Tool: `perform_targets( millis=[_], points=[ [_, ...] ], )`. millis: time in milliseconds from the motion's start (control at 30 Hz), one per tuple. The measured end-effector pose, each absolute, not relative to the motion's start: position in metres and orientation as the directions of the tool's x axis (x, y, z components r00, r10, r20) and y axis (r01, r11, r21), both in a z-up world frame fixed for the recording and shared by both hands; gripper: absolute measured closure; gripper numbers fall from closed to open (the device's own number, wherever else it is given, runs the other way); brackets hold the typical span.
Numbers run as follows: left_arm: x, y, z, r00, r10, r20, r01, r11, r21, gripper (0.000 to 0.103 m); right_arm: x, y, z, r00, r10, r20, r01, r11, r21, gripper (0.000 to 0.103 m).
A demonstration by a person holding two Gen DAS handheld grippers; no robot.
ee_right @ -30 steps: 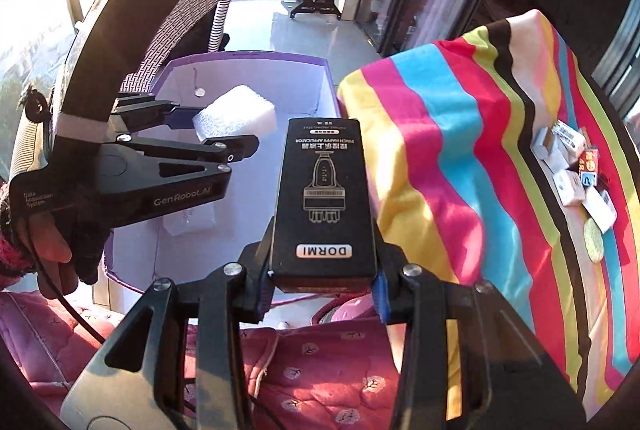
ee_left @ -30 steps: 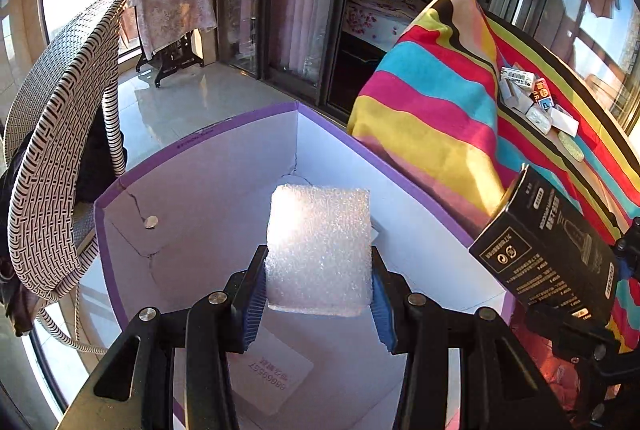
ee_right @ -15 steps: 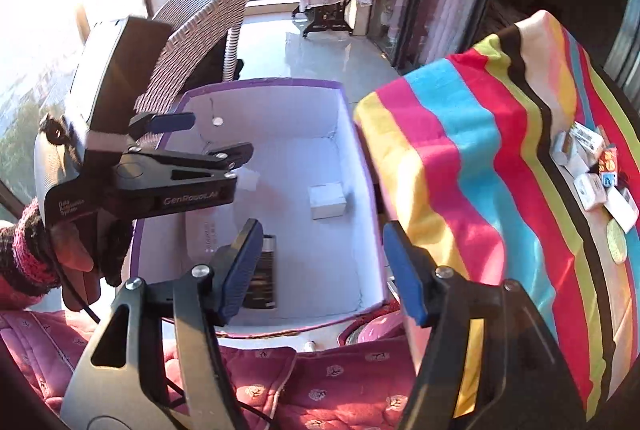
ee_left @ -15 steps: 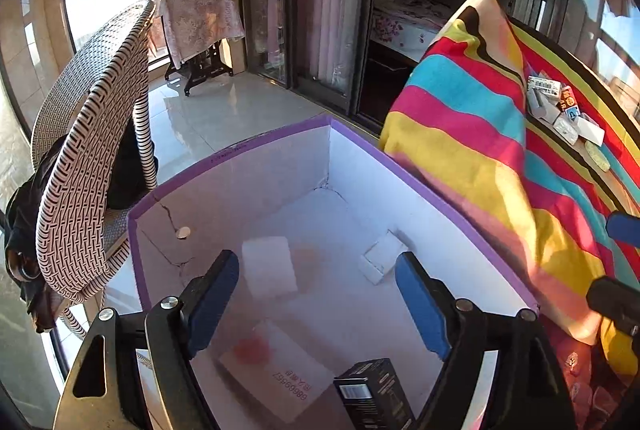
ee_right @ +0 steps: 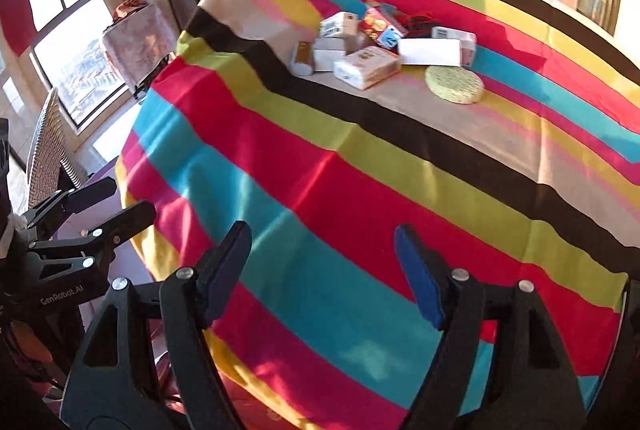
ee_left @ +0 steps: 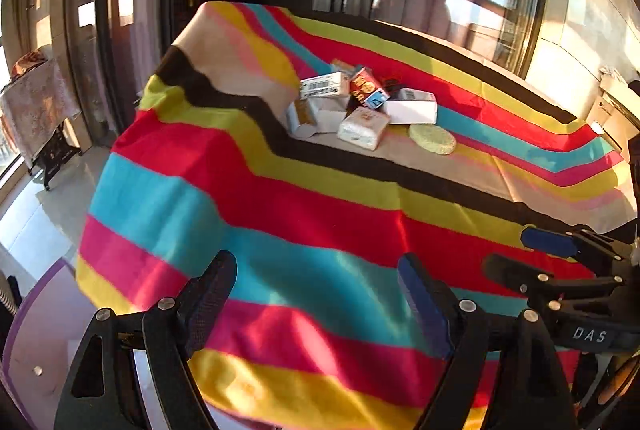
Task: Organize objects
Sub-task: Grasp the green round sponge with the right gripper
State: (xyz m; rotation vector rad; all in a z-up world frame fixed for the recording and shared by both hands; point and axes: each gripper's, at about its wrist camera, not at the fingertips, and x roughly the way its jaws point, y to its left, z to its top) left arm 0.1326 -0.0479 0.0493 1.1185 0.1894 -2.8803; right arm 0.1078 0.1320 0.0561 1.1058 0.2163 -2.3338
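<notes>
Left gripper (ee_left: 316, 294): jaws wide apart, holding nothing, above the striped tablecloth (ee_left: 280, 214). Purple-rimmed box (ee_left: 28, 310): low left, beside the table. Small boxes (ee_right: 360, 42), heaped mid-table, touching; a tissue pack (ee_right: 366, 67) in front; a round yellow pad (ee_right: 454, 84) just right. Right gripper (ee_right: 322, 266): equally spread, empty.

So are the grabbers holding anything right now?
No, nothing. The left gripper and the right gripper both have their jaws wide apart with only the striped cloth showing between them.
</notes>
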Motion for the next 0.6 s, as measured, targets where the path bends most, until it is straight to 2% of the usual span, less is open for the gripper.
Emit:
perform_targets(
  millis=[267, 433, 533, 600],
  points=[
    [0.017, 0.014, 0.03, -0.68, 0.047, -0.732, -0.011, -0.999, -0.053, 0.019, 0.025, 0.183, 0.046, -0.588, -0.258, -0.767, 0.398, -0.918, 0.003, 0.023],
    [-0.002, 0.02, -0.002, -0.609, 0.054, -0.791, -0.03, -0.999, -0.045, 0.019, -0.047, 0.176, 0.031, -0.553, -0.229, -0.801, 0.375, -0.927, 0.006, 0.022],
    [0.0, 0.017, -0.001, -0.618, 0.091, -0.781, -0.051, -0.996, -0.076, 0.015, -0.08, 0.156, 0.016, -0.528, -0.208, -0.823, 0.385, -0.923, -0.014, 0.022],
    [0.0, 0.016, -0.001, -0.618, 0.096, -0.78, -0.049, -0.995, -0.084, 0.013, -0.098, 0.143, 0.011, -0.537, -0.208, -0.818, 0.389, -0.921, -0.021, 0.016]
  ],
)
